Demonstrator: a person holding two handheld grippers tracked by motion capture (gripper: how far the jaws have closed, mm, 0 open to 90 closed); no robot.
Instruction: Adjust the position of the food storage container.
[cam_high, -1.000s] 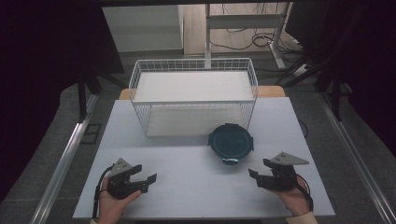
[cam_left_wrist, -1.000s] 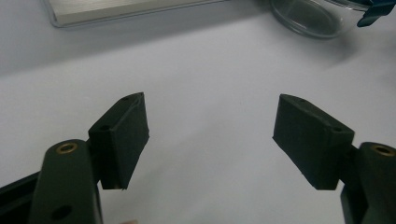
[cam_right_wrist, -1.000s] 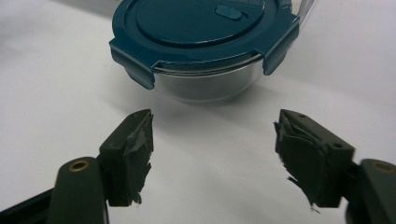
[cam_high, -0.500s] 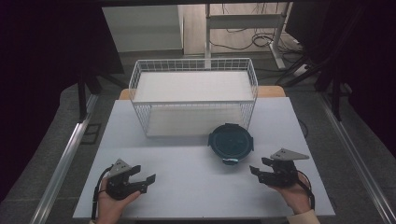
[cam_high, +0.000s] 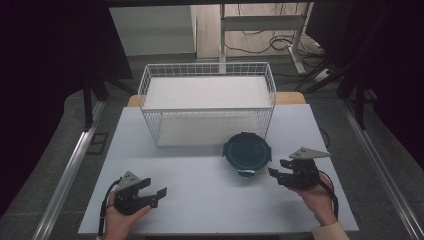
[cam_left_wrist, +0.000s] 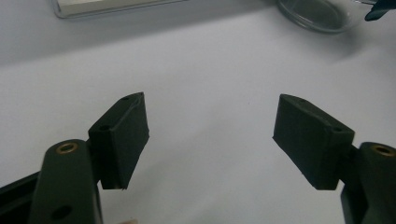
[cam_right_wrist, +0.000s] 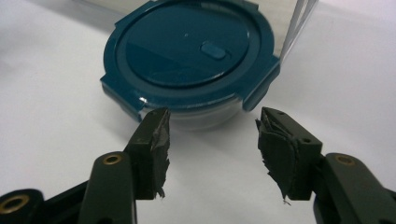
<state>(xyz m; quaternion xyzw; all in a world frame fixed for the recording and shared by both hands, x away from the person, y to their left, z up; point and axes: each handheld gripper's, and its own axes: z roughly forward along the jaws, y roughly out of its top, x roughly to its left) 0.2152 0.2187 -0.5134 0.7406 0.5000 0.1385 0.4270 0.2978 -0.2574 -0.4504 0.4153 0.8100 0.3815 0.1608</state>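
Left gripper (cam_high: 150, 194) sat low on the white table (cam_high: 200, 200), jaws wide, nothing between them. Wire basket (cam_high: 207, 102) stood behind. Teal-lidded round container (cam_high: 247, 153) rested before the basket's right corner. Right gripper (cam_high: 278, 171), jaws wide, pointed at the container, just short.

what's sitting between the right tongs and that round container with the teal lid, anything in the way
Nothing visible. In the right gripper view the right tongs stand open, pointed at the round clear container with the teal clip-on lid, with bare white table between them. The white wire basket stands behind the container, not in the path.
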